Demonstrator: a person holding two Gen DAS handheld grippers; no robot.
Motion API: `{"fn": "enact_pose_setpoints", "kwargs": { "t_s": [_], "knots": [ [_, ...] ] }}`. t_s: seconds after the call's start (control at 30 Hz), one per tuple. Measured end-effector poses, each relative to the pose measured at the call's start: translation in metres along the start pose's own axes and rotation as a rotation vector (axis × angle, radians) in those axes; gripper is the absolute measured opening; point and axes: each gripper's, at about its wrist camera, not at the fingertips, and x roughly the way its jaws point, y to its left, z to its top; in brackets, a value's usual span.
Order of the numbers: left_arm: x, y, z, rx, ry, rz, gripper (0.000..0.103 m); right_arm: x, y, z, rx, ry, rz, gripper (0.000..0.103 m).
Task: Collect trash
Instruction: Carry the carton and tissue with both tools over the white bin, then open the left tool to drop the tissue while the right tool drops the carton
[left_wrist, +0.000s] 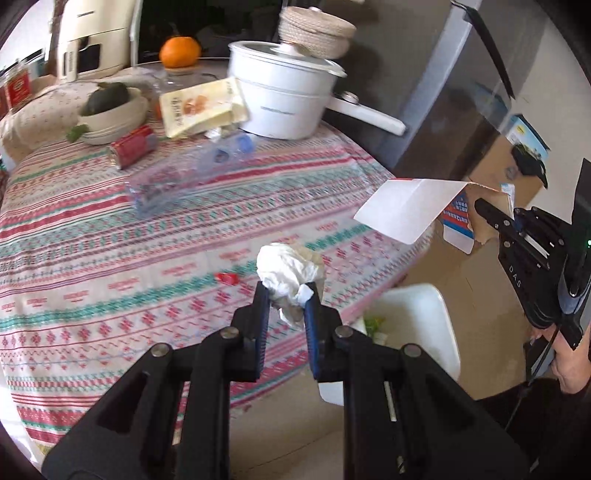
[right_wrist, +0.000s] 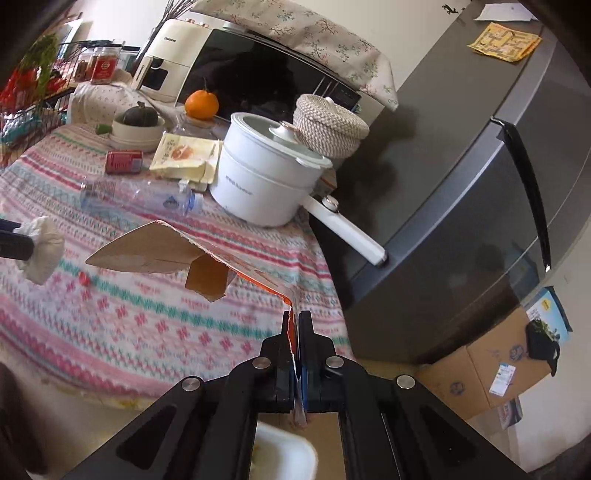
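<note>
My left gripper (left_wrist: 286, 293) is shut on a crumpled white tissue (left_wrist: 286, 267), held above the edge of the patterned tablecloth (left_wrist: 110, 258). The same tissue (right_wrist: 42, 247) shows at the left edge of the right wrist view. My right gripper (right_wrist: 295, 317) is shut on a torn, flattened cardboard carton (right_wrist: 155, 251), which hangs in the air over the table's corner; that carton (left_wrist: 402, 206) and the right gripper (left_wrist: 509, 225) appear at the right of the left wrist view. A white bin (left_wrist: 413, 325) stands on the floor below the table edge and shows again as the bin (right_wrist: 284, 454) under the right gripper.
On the table lie a clear plastic bottle (left_wrist: 184, 177), a red can (left_wrist: 133, 146), a snack packet (left_wrist: 201, 107), a white pot (left_wrist: 288, 99), a bowl (left_wrist: 110, 118) and an orange (left_wrist: 180, 51). A small red scrap (left_wrist: 227, 278) lies near the tissue. A grey fridge (right_wrist: 461, 203) and cardboard boxes (right_wrist: 484, 373) stand at right.
</note>
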Motion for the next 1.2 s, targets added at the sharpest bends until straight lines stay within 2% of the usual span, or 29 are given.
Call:
{"fn": "enact_pose_setpoints", "kwargs": {
  "t_s": [0.23,0.57,0.87,1.03,1.1,1.17,1.2],
  "knots": [
    [0.014,-0.049,-0.015,0.115,0.025,-0.030,0.020,-0.020,-0.023,-0.051,-0.001,0.029,-0.005,0.003],
    [0.051,-0.111,-0.050,0.248,0.143,-0.112,0.020,-0.024,-0.039,-0.118,-0.065,0.086,0.023,0.003],
    [0.085,-0.147,-0.082,0.332,0.228,-0.141,0.020,-0.013,-0.046,-0.157,-0.089,0.170,0.037,0.003],
    [0.096,-0.157,-0.092,0.362,0.252,-0.153,0.029,-0.007,-0.040,-0.169,-0.117,0.218,0.052,0.003],
    [0.096,-0.157,-0.092,0.369,0.253,-0.152,0.036,-0.003,-0.039,-0.173,-0.121,0.238,0.061,0.003],
    [0.092,-0.157,-0.092,0.373,0.244,-0.149,0.048,-0.002,-0.037,-0.175,-0.130,0.247,0.067,0.003],
    [0.090,-0.156,-0.092,0.373,0.240,-0.148,0.050,-0.002,-0.036,-0.175,-0.134,0.250,0.069,0.003]
  ]
}}
